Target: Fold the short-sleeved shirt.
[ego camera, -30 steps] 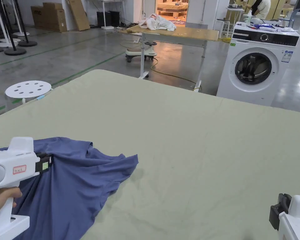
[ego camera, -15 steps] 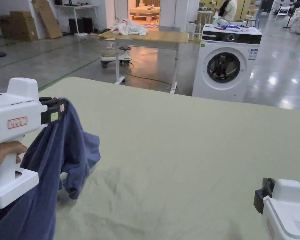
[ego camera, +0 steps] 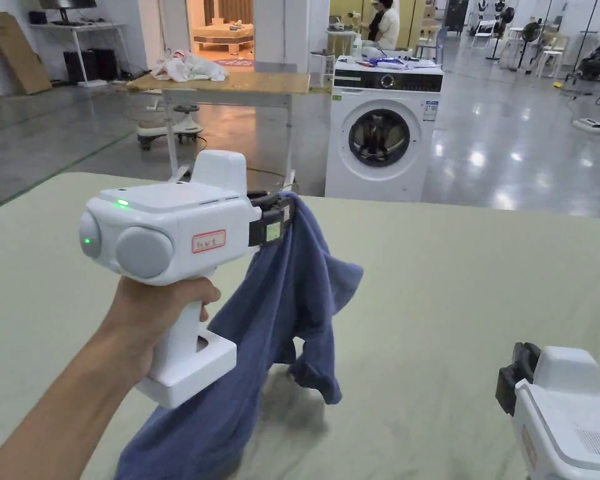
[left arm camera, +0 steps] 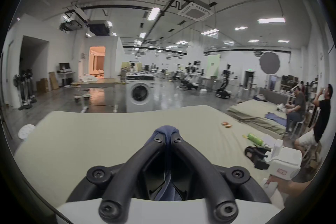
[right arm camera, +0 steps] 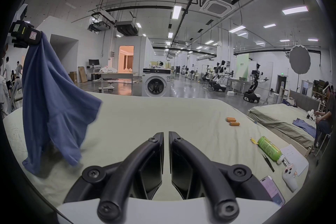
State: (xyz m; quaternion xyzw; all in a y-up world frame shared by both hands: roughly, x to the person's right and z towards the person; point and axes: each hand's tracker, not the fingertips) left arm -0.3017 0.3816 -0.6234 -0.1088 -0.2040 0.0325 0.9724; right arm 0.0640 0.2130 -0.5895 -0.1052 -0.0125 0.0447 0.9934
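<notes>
A blue short-sleeved shirt (ego camera: 280,312) hangs bunched from my left gripper (ego camera: 281,215), which is raised above the pale green table (ego camera: 455,269). Its jaws are shut on a fold of the shirt (left arm camera: 167,130). The shirt's lower end drags on the table at the near left (right arm camera: 52,109). From the right gripper view the left gripper (right arm camera: 36,38) is high at the far left. My right gripper (right arm camera: 166,138) hovers low over the bare table at the near right (ego camera: 511,375), its jaws nearly together with nothing between them.
Two orange cylinders (right arm camera: 232,121), a green bottle (right arm camera: 269,148), tweezers, paper, a white controller (right arm camera: 290,179) and a phone lie along the table's right edge. A washing machine (ego camera: 383,128) and a wooden table (ego camera: 230,84) stand beyond the far edge. People sit at the right.
My left gripper has lifted the shirt off the table and carried it up and to the right. The head camera has turned right. The right gripper stays low at the near right.
</notes>
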